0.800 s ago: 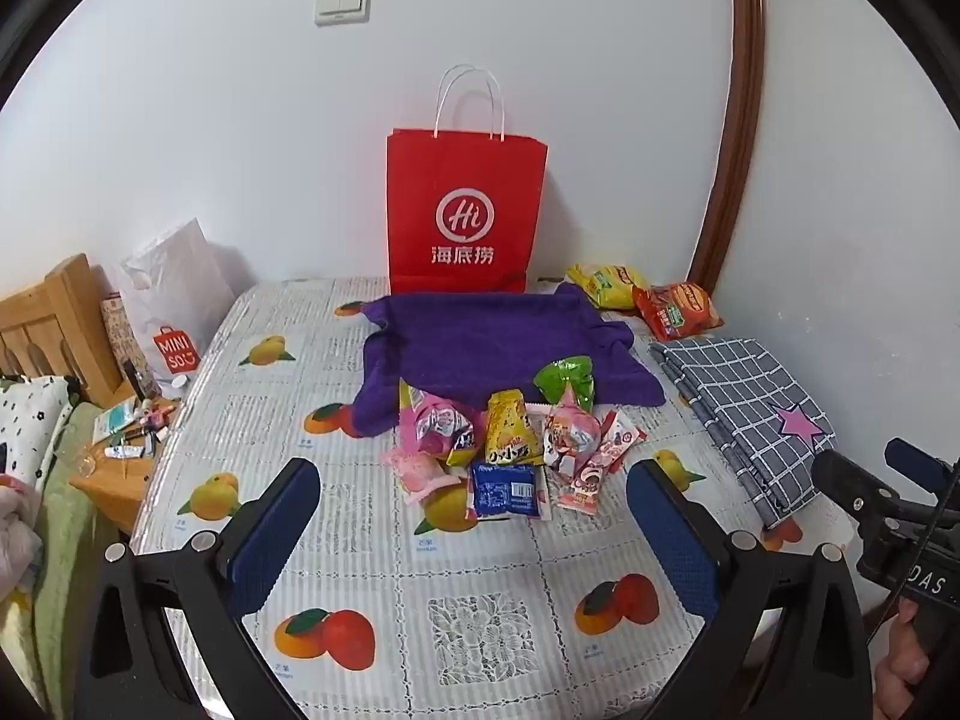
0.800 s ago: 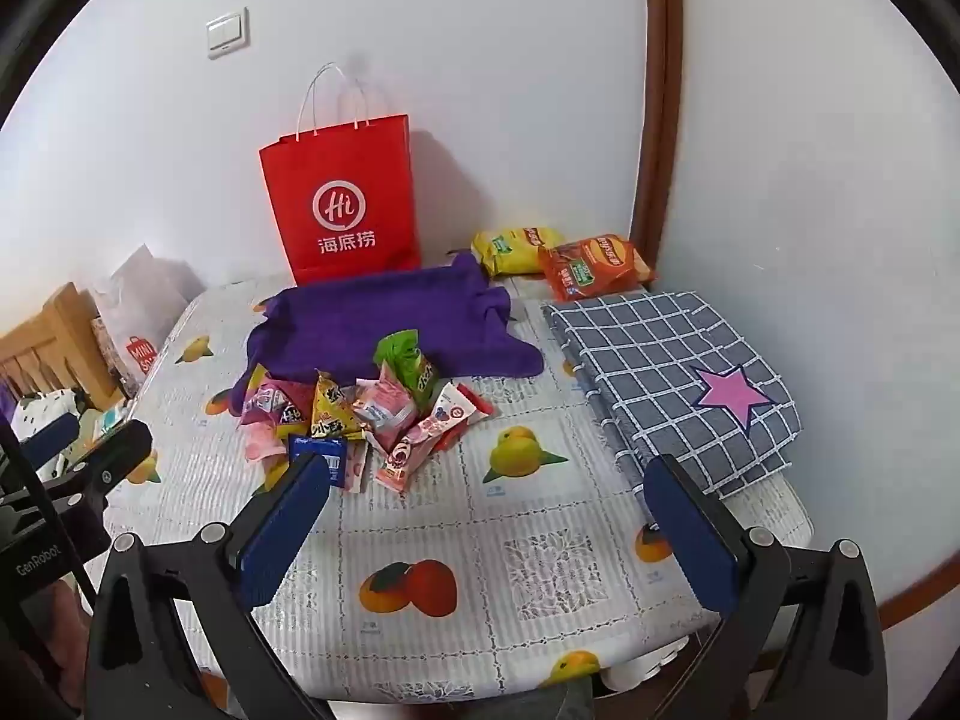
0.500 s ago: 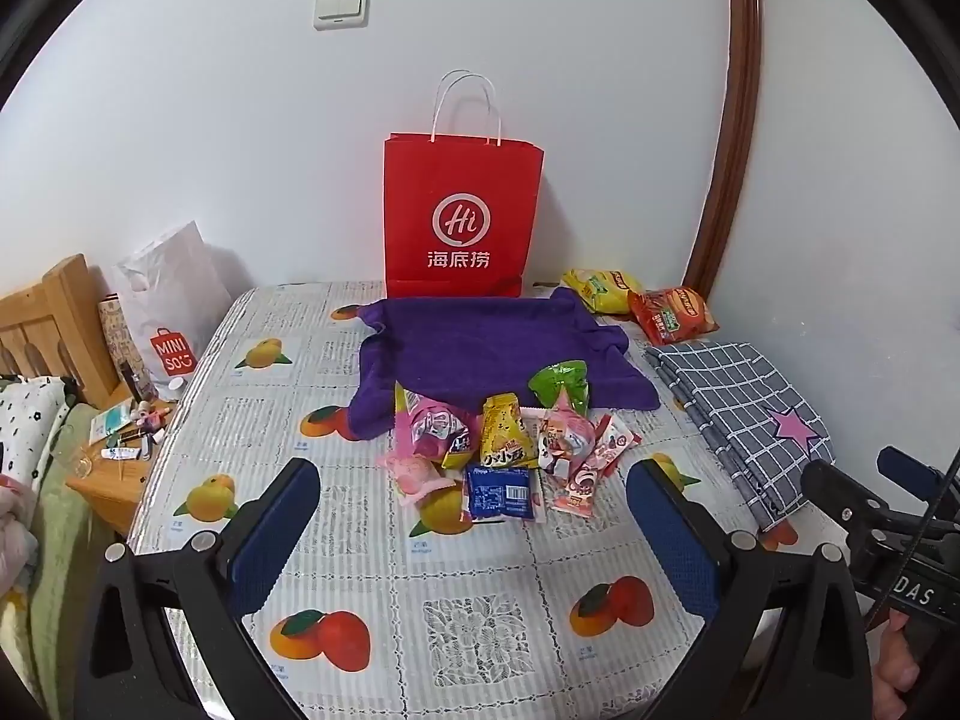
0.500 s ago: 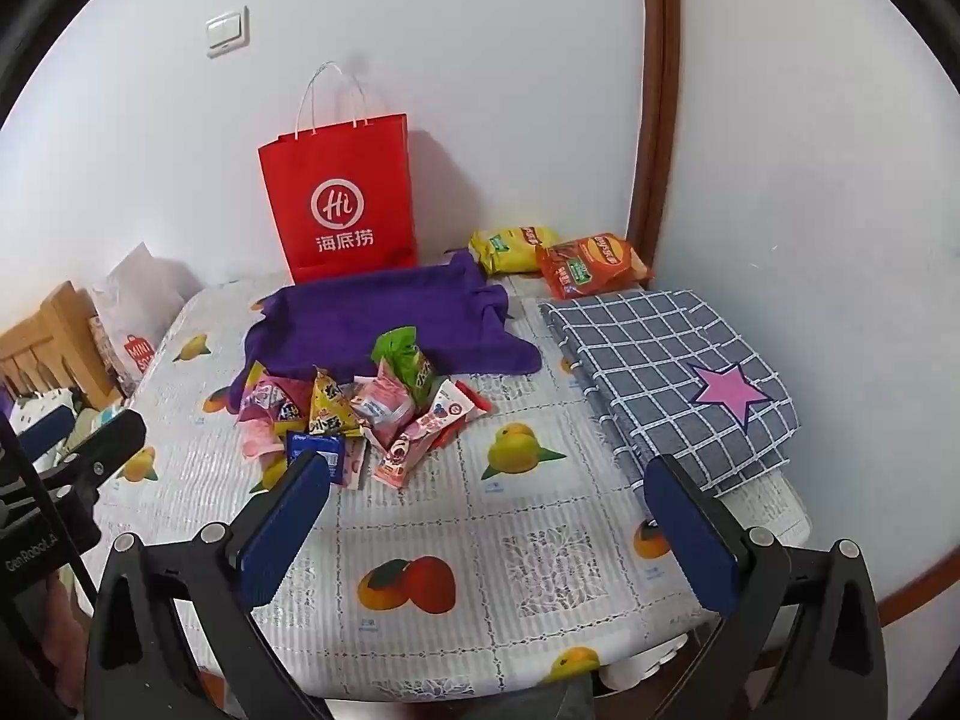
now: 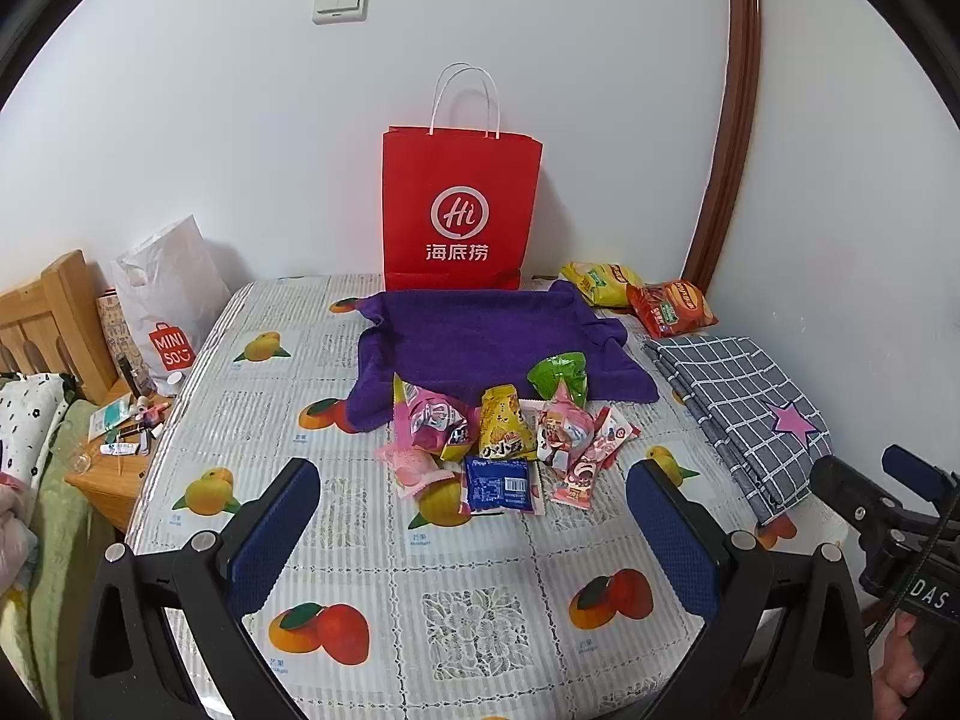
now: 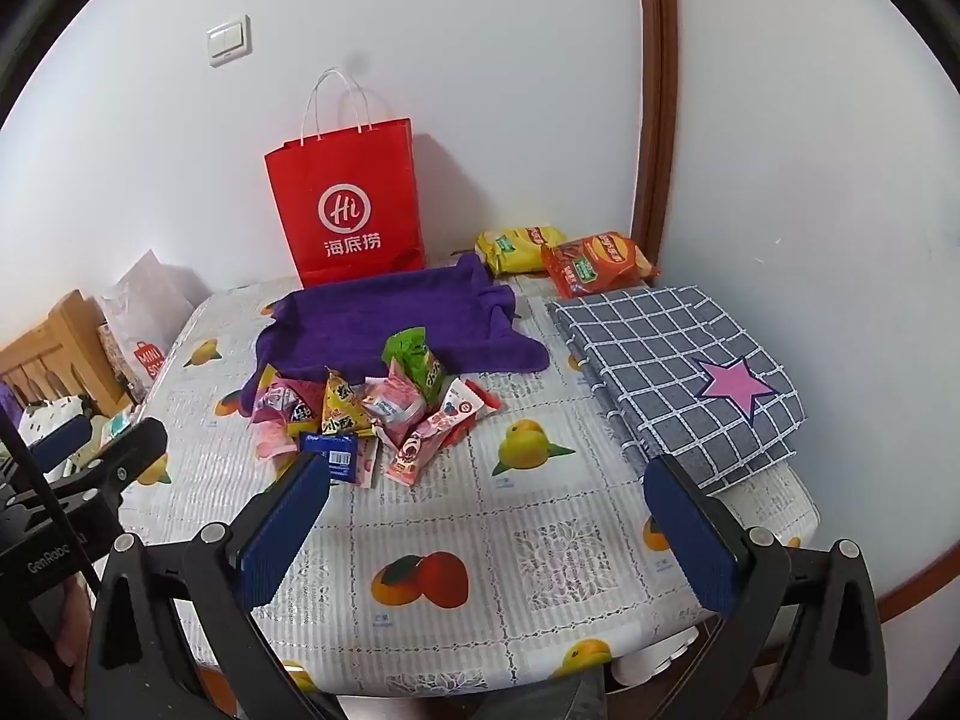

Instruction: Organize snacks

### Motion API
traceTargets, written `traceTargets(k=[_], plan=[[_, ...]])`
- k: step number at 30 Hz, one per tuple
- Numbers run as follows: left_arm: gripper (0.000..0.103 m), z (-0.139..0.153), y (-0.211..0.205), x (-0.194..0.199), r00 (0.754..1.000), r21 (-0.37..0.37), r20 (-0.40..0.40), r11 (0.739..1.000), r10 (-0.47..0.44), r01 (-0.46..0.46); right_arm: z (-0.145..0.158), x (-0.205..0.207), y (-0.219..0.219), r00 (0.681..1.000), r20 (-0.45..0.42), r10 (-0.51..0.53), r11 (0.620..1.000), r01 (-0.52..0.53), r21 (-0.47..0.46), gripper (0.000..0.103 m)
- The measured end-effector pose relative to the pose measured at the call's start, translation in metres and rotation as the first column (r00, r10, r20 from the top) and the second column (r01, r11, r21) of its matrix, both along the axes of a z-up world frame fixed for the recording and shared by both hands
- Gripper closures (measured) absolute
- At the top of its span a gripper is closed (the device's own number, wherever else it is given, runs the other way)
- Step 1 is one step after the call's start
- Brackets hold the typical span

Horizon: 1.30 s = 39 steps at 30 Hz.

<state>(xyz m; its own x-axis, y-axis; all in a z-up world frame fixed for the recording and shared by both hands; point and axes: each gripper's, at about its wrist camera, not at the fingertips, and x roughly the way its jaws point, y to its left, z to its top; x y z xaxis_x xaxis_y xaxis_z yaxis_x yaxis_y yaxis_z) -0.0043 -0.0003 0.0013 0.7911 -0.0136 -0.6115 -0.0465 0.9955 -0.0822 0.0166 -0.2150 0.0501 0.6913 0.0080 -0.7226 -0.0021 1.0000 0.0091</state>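
Fingers (image 5: 282,516) apart — red bag (image 5: 461,210) upright

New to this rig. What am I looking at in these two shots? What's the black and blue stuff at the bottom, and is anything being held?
There is no robot here: a person holds one handheld gripper in each hand, and each has a fisheye camera looking forward along its two fingers. One shot is from the left gripper, the other from the right gripper. The blue pads on black arms are the fingers. Both are open and hold nothing. Each gripper also shows at the edge of the other's view. On the table lie a pile of small snacks, a purple towel, a red bag, two chip bags and a folded checked cloth.
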Motion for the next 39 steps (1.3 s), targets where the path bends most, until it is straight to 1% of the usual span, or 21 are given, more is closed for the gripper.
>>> traceTargets(k=[10, 15, 20, 30, 39], plan=[[0.0, 0.003, -0.001, -0.001, 1.0, -0.004, -0.002, 1.0, 0.003, -0.003, 0.007, -0.004, 0.0, 1.0, 0.014, 0.004, 1.0, -0.004, 0.017, 0.0], [0.0, 0.004, 0.0, -0.003, 1.0, -0.005, -0.008, 1.0, 0.005, -0.005, 0.006, -0.004, -0.001, 1.0, 0.002, 0.001, 1.0, -0.001, 0.031, 0.0], [0.0, 0.007, -0.001, -0.004, 1.0, -0.001, 0.008, 1.0, 0.001, -0.001, 0.006, -0.004, 0.0, 1.0, -0.002, 0.003, 0.999, -0.003, 0.034, 0.0], [0.0, 0.01, -0.011, -0.002, 1.0, 0.005, 0.004, 1.0, -0.012, 0.012, 0.009, -0.001, 0.002, 1.0, -0.007, 0.011, 0.999, -0.01, 0.045, 0.0], [0.0, 0.019, -0.007, 0.004, 1.0, -0.009, 0.003, 1.0, 0.0, 0.0, 0.02, 0.006, 0.009, 1.0, -0.005, 0.022, 0.999, -0.022, 0.048, 0.0]])
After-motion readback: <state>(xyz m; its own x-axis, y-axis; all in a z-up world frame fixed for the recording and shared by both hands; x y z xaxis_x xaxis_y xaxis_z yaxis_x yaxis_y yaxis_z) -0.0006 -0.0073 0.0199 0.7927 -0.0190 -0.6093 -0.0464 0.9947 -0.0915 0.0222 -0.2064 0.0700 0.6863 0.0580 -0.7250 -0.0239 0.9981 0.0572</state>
